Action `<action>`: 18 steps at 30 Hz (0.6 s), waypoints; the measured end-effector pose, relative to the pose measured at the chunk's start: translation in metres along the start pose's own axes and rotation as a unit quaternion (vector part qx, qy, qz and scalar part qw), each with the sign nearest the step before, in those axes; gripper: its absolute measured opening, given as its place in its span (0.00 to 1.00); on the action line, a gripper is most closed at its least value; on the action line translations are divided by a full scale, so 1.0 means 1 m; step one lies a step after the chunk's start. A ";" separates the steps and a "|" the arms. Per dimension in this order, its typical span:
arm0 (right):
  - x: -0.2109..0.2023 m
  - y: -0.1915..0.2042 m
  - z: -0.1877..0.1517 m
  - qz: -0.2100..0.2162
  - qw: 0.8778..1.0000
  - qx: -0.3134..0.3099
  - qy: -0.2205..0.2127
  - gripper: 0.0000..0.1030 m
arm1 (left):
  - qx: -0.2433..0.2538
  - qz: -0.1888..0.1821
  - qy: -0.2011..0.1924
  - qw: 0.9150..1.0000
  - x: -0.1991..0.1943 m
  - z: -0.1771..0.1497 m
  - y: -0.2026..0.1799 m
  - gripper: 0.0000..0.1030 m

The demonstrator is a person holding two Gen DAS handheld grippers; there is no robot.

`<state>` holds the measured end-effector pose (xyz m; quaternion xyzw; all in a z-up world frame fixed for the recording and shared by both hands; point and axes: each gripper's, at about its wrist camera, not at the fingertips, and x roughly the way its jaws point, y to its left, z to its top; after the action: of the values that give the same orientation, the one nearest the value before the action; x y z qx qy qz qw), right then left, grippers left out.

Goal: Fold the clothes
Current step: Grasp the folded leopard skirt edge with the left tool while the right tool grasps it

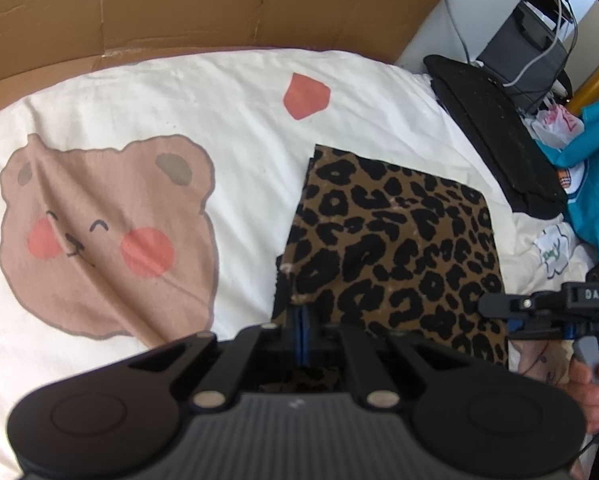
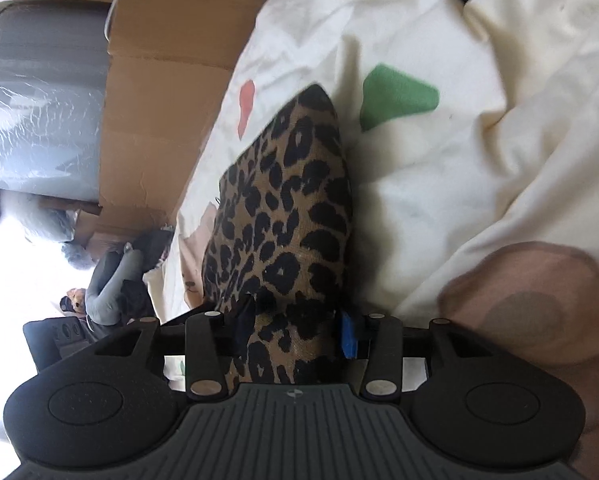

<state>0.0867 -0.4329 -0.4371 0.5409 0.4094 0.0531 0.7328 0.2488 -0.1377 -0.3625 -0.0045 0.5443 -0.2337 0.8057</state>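
Leftmost in the left wrist view, saw a brown bear face (image 1: 107, 240) printed on the white bed cover (image 1: 239, 92), with a sheet of brown cardboard (image 1: 179, 8) standing behind the bed. Further right, found the left gripper (image 1: 301, 322) pointing down at the bed, its blue fingers (image 1: 304, 320) pressed fully together at the near left corner of the leopard-print garment (image 1: 399, 240), with a thin edge of that corner pinched between them. Lay folded into a flat rectangle on the bed cover, this garment, right of the bear face. At the far right, noticed the right hand (image 1: 591, 384) around a grey handle just past the near right corner of the garment, and a teal piece of clothing (image 1: 591, 152) beyond it at the edge of the bed.

Then, in the right wrist view, met the same cardboard at the left and the garment in the middle, running away from the camera. Stood partly apart, the fingers (image 2: 349, 336) of the right gripper (image 2: 297, 328), one on each side of the near end of the garment. Could not tell whether the pads really pressed on the cloth. Right of it, saw a green patch (image 2: 395, 96) on the cover.
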 end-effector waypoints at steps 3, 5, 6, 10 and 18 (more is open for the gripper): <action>0.005 -0.001 0.002 0.006 1.000 0.001 0.009 0.22 | 0.001 0.001 0.001 1.000 0.001 0.000 0.000 0.02; 0.006 -0.002 0.003 0.008 1.000 0.001 0.014 0.10 | 0.000 0.000 0.002 1.000 0.000 0.000 0.000 0.02; 0.004 -0.001 0.003 0.008 1.000 -0.002 0.014 0.07 | 0.000 0.001 0.003 1.000 0.000 0.001 0.000 0.02; 0.001 0.004 0.003 0.010 1.000 -0.009 0.014 0.05 | -0.001 0.016 0.010 1.000 -0.007 0.005 0.001 0.08; 0.000 0.003 0.005 0.004 1.000 -0.012 0.017 0.05 | -0.034 -0.008 0.009 0.999 -0.005 0.014 0.007 0.49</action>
<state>0.0909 -0.4351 -0.4343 0.5325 0.4188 0.0698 0.7323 0.2620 -0.1328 -0.3539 -0.0340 0.5590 -0.2216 0.7983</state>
